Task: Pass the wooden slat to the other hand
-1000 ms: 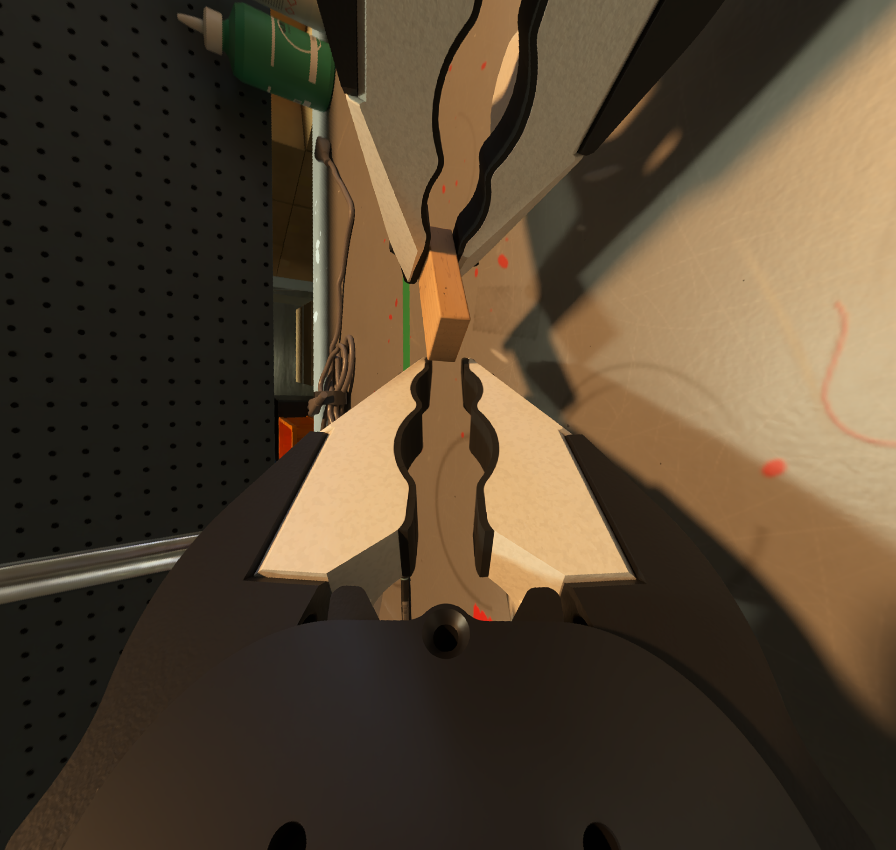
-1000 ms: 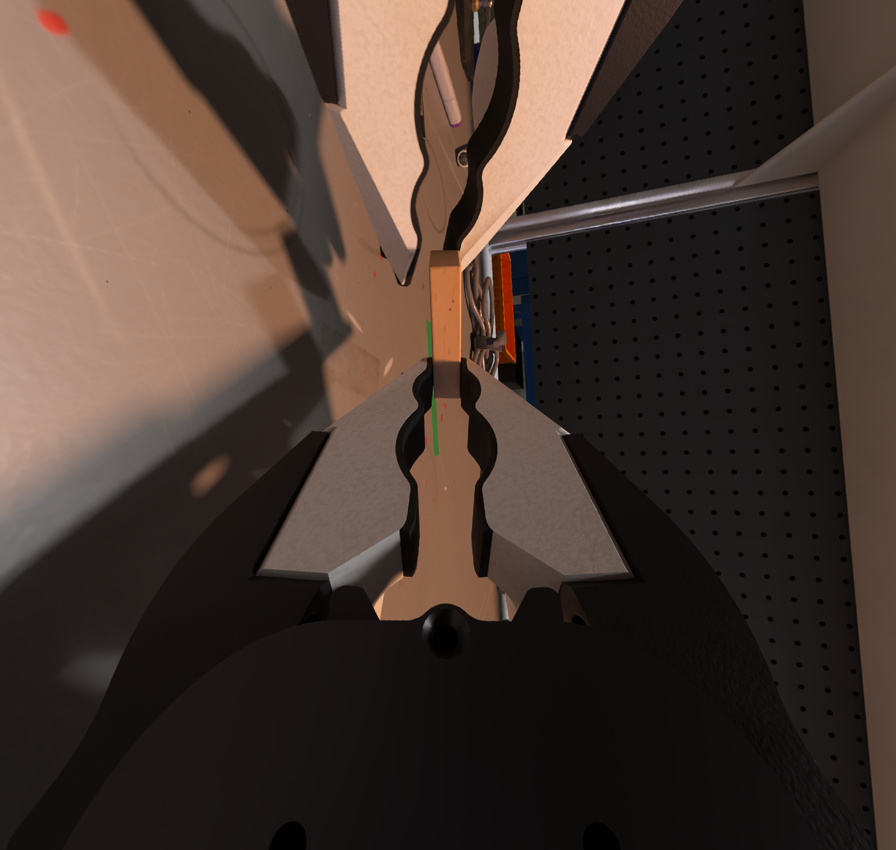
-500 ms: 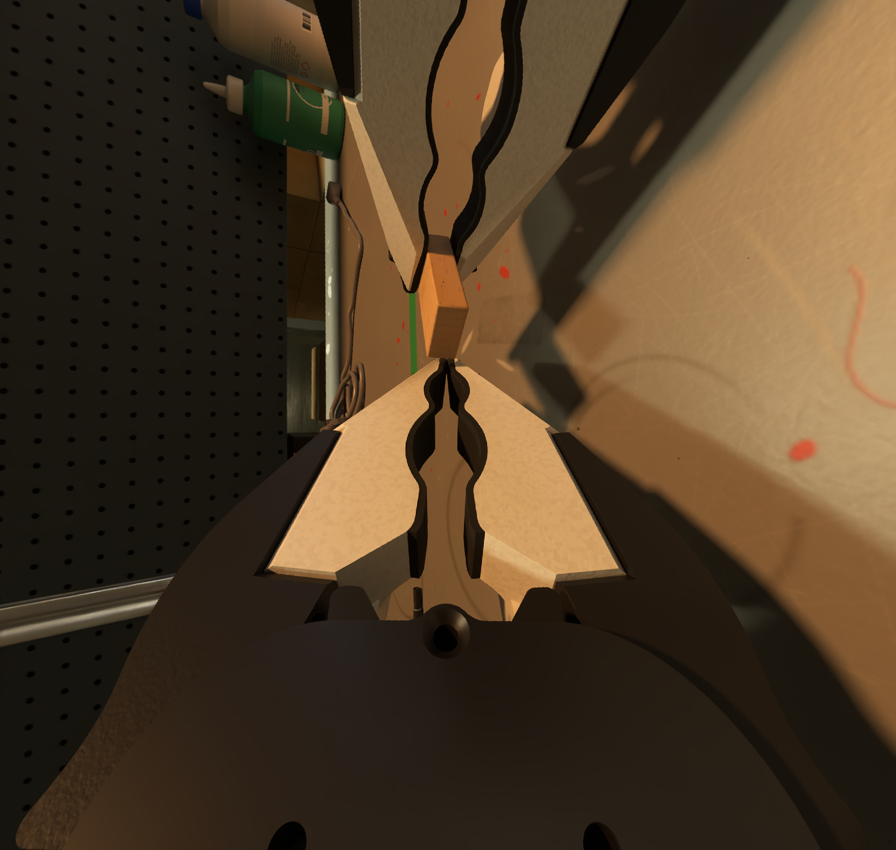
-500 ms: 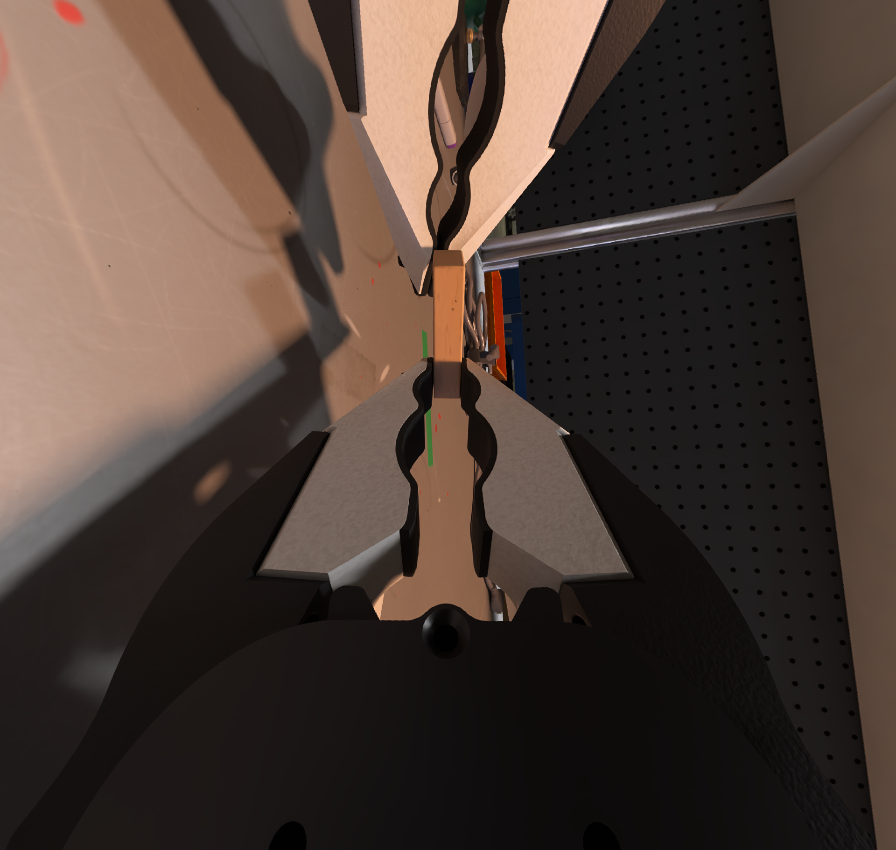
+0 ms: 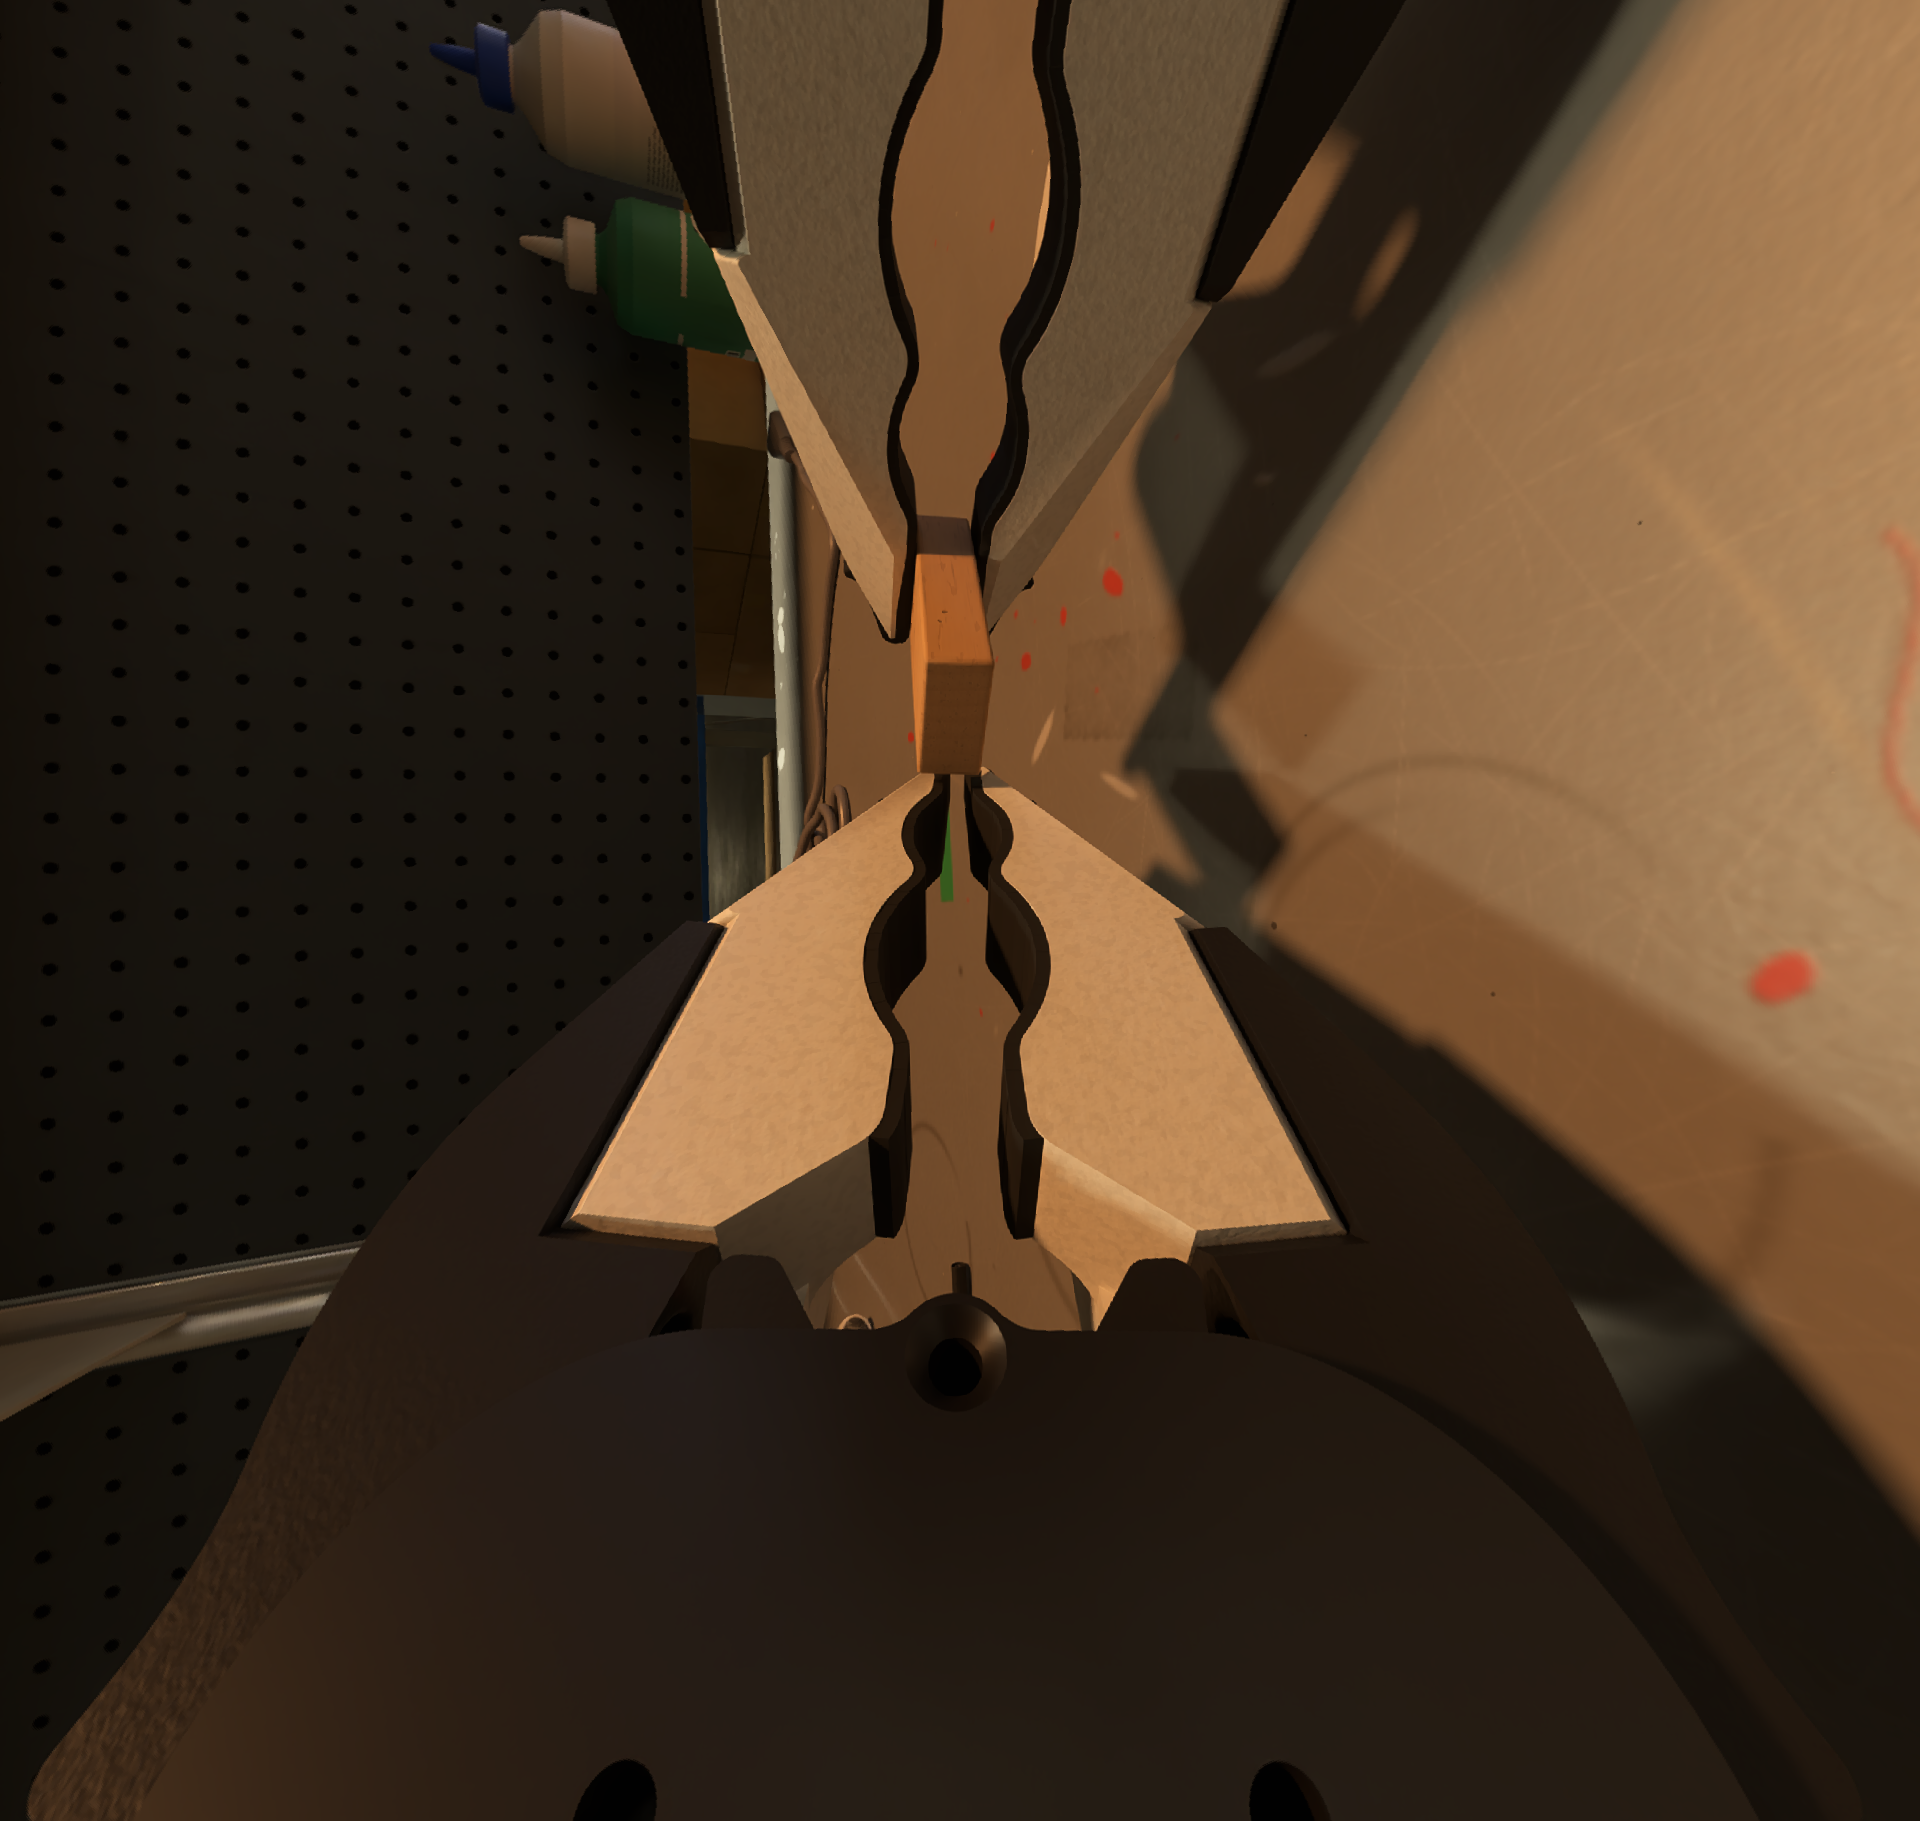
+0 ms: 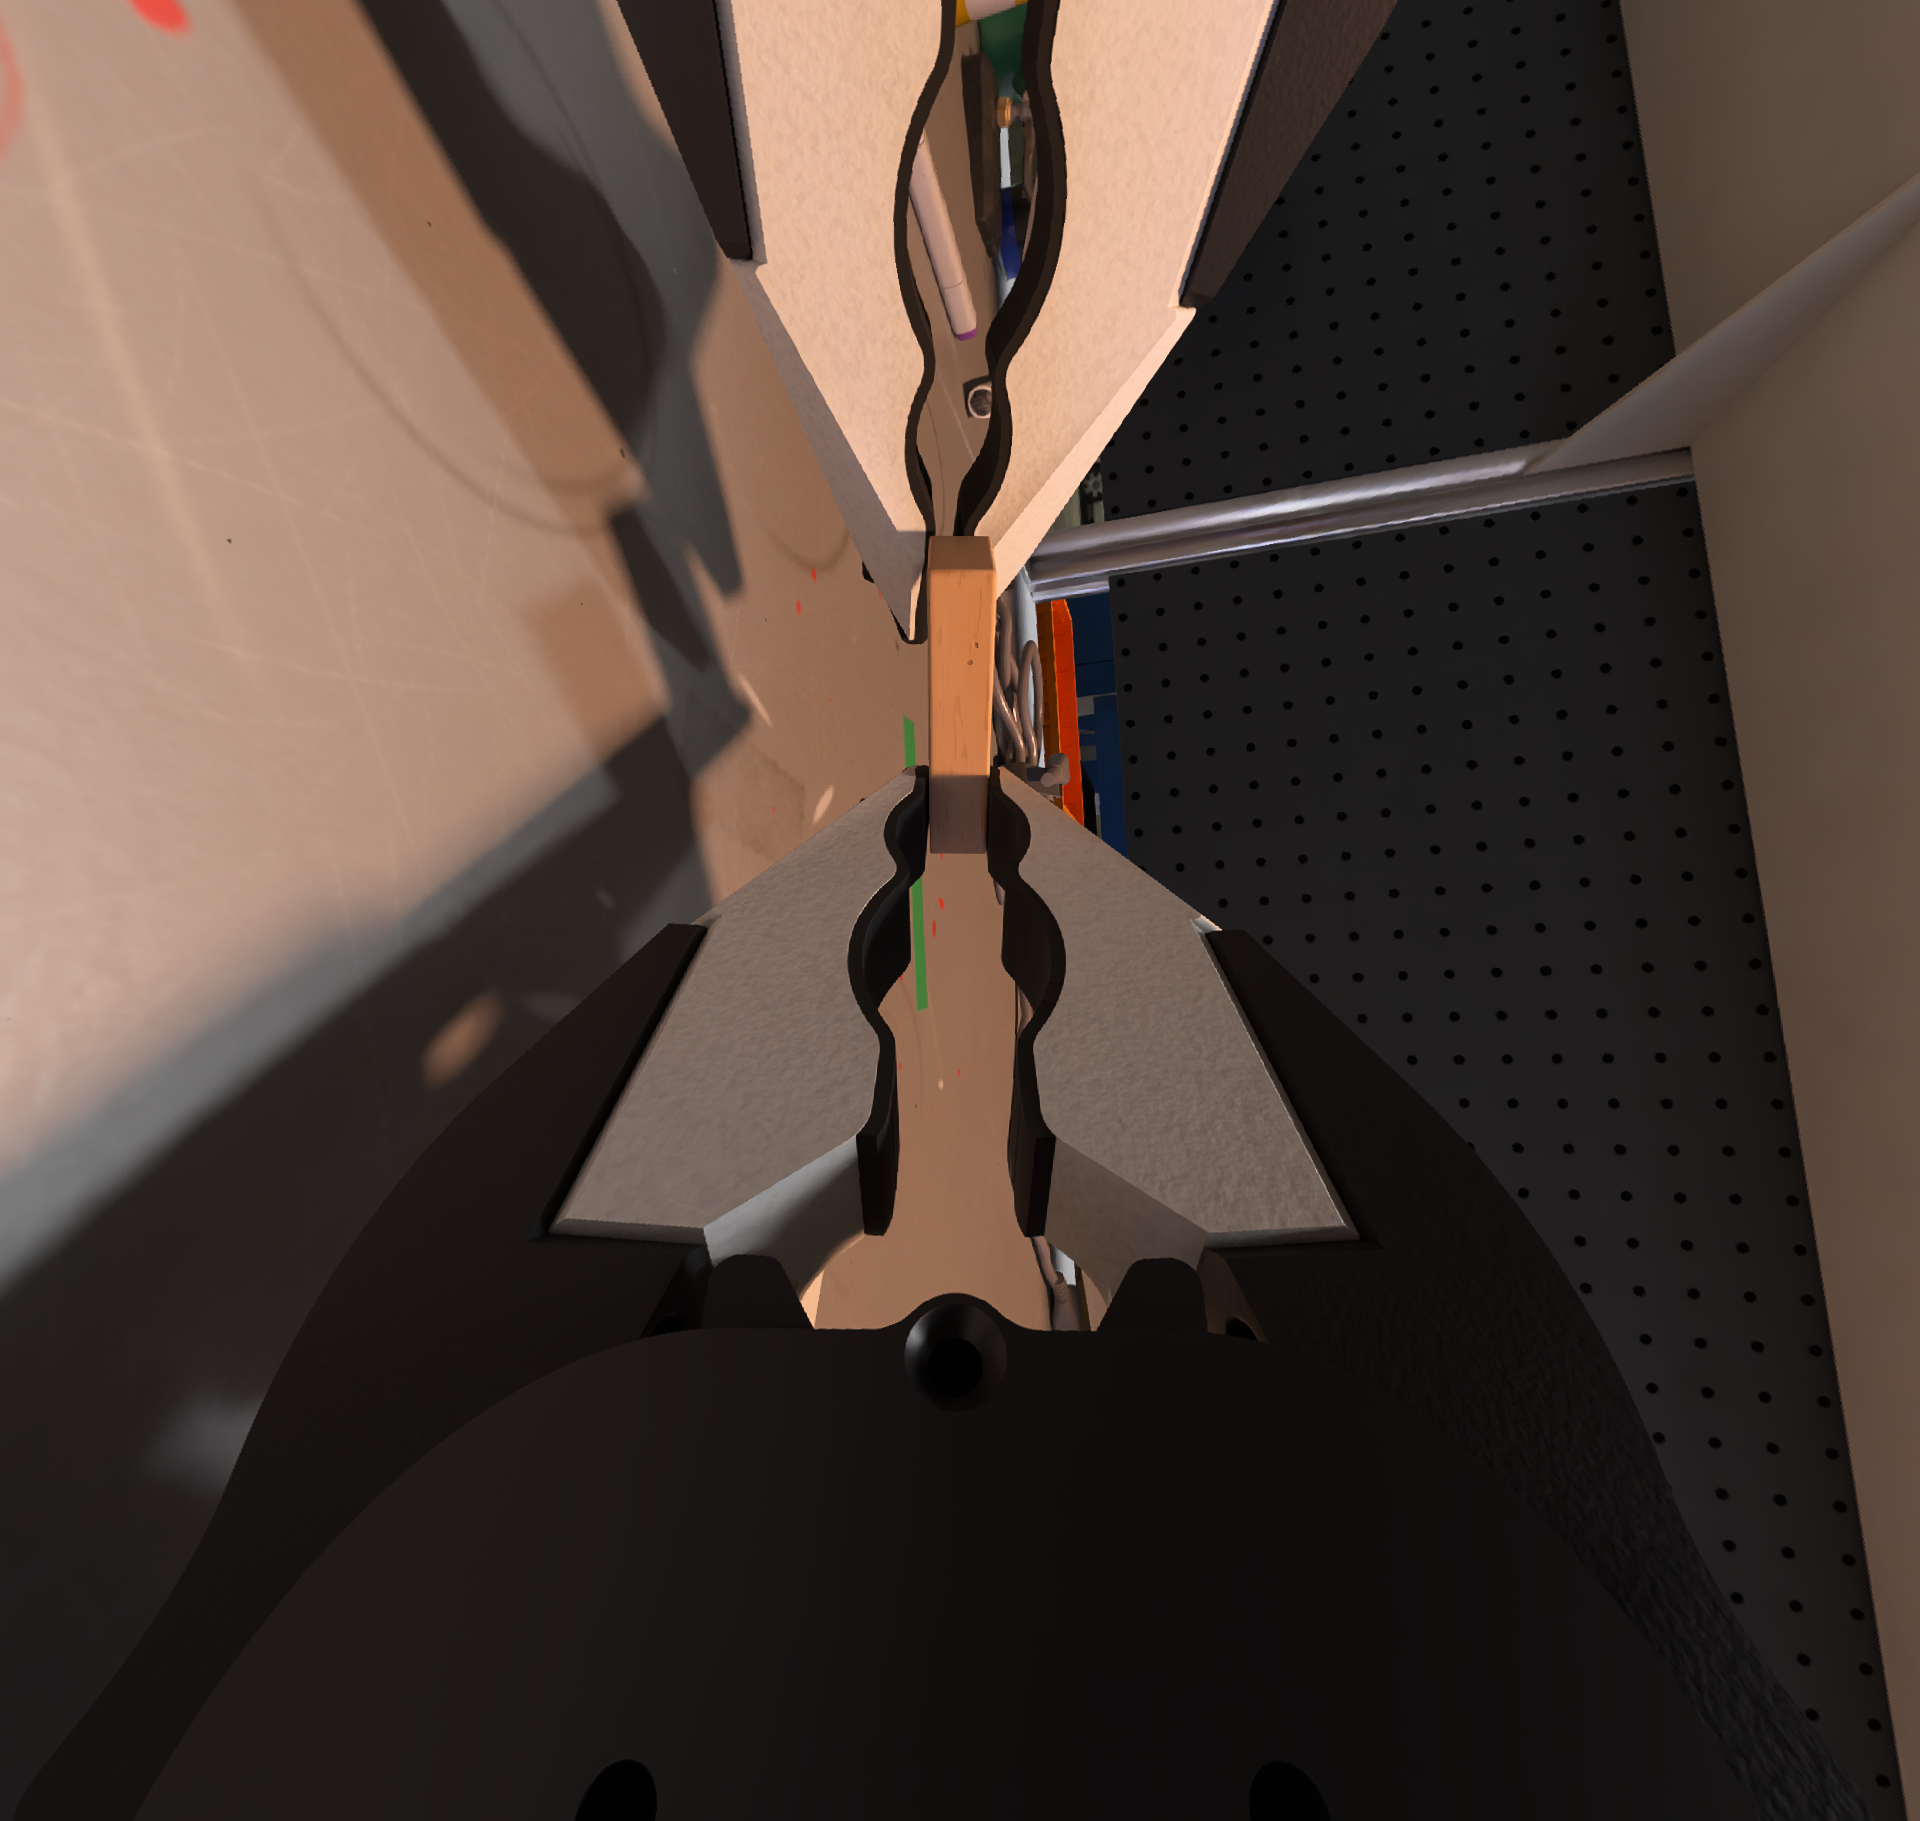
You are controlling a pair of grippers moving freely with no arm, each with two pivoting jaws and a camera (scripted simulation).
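We see the wooden slat (image 6: 960, 670) held in the air off the counter (image 5: 1558, 649), seemingly toward the counter's edge by the dark pegboard (image 5: 312, 628); the right gripper (image 6: 956, 810) is clamped on one end of it, the wood filling the gap between its tips. What has changed is the left gripper (image 5: 956, 784); a second ago its jaws stood apart at about the slat's width, and they have since drawn in until only a thin slit is left between the tips, narrower than the slat; they have stayed so over the last half second. In the left wrist view the slat's free end face shows just beyond those tips, not between them; so we judge that the left gripper has closed short of the wood and holds nothing, though contact at the very end cannot be ruled out. The handover looks not yet made; we would have the left gripper reopen and advance along the slat before the right lets go, or the slat may drop to the counter.
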